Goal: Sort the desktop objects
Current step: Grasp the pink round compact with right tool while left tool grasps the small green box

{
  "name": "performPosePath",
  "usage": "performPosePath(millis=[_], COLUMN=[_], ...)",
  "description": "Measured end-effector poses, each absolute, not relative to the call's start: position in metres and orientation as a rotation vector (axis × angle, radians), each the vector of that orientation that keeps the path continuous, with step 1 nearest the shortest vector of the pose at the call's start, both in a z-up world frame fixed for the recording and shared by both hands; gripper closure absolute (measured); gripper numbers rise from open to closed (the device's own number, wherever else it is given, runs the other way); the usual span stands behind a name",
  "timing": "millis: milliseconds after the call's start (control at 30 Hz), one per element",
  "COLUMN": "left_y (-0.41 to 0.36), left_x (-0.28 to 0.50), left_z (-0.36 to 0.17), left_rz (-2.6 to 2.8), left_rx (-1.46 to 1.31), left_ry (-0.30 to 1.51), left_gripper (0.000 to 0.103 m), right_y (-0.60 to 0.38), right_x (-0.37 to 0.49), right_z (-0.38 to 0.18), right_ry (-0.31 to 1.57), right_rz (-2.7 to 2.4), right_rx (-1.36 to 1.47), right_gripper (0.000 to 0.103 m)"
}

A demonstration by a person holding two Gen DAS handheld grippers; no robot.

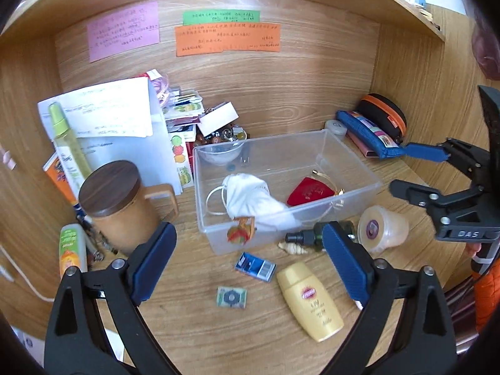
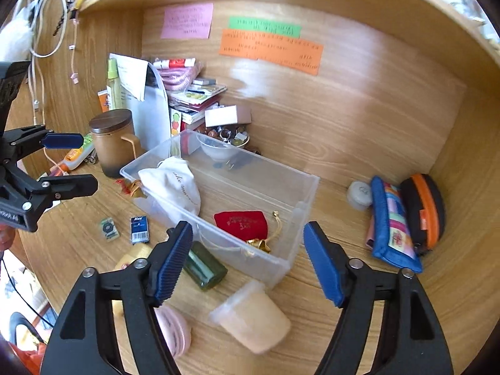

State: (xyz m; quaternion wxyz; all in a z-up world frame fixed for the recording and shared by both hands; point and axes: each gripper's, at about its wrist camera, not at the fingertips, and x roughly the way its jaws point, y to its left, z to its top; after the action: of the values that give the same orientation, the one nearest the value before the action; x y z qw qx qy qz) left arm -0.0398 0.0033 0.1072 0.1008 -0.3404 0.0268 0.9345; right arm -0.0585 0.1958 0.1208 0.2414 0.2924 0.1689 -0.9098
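A clear plastic box (image 1: 353, 200) (image 2: 293, 243) sits mid-desk, holding a white pouch (image 1: 253, 197) (image 2: 178, 184), a red pouch (image 1: 307, 191) (image 2: 242, 223) and a small bowl (image 1: 222, 153). In front of it lie a yellow sunscreen bottle (image 1: 311, 301), a dark green bottle (image 1: 309, 236) (image 2: 206, 268), a cream lidded cup (image 1: 382, 228) (image 2: 253, 315), a blue lead box (image 1: 254, 266) (image 2: 139, 225) and a small green packet (image 1: 231, 297) (image 2: 109, 228). My left gripper (image 1: 250, 265) is open above these. My right gripper (image 2: 248, 259) (image 1: 415, 168) is open over the box's near corner.
A brown lidded mug (image 1: 118, 203) (image 2: 114, 147), spray bottle (image 1: 67, 143), tubes and stacked papers (image 1: 112, 118) crowd the left. A blue pencil case (image 1: 368, 134) (image 2: 393, 222) and black-orange pouch (image 2: 425, 209) lie right. Wooden walls enclose the desk, with a shelf above.
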Motion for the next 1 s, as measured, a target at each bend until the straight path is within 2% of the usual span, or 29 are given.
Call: performPosePath(millis=[67, 400, 700, 1000], left_y=[0.002, -0.014, -0.022, -0.031], left_x=[-0.032, -0.002, 0.013, 0.013], left_z=[0.105, 0.073, 0.037, 0.009], left_rz=[2.769, 2.784, 2.748, 2.689], left_rx=[-1.008, -1.086, -1.194, -1.28], left_ry=[0.08, 0.044, 0.006, -0.085], left_gripper=[0.007, 0.007, 0.007, 0.006], right_y=[0.199, 0.195, 0.189, 0.189], right_x=[-0.047, 0.007, 0.028, 0.023], right_z=[0.122, 0.107, 0.066, 0.032], right_ry=[0.458, 0.464, 0.436, 0.328], right_rz=[-2.496, -2.488, -2.467, -2.423], right_rx=[0.775, 0.743, 0.821, 0.949], right_gripper=[0.025, 0.025, 0.025, 0.025])
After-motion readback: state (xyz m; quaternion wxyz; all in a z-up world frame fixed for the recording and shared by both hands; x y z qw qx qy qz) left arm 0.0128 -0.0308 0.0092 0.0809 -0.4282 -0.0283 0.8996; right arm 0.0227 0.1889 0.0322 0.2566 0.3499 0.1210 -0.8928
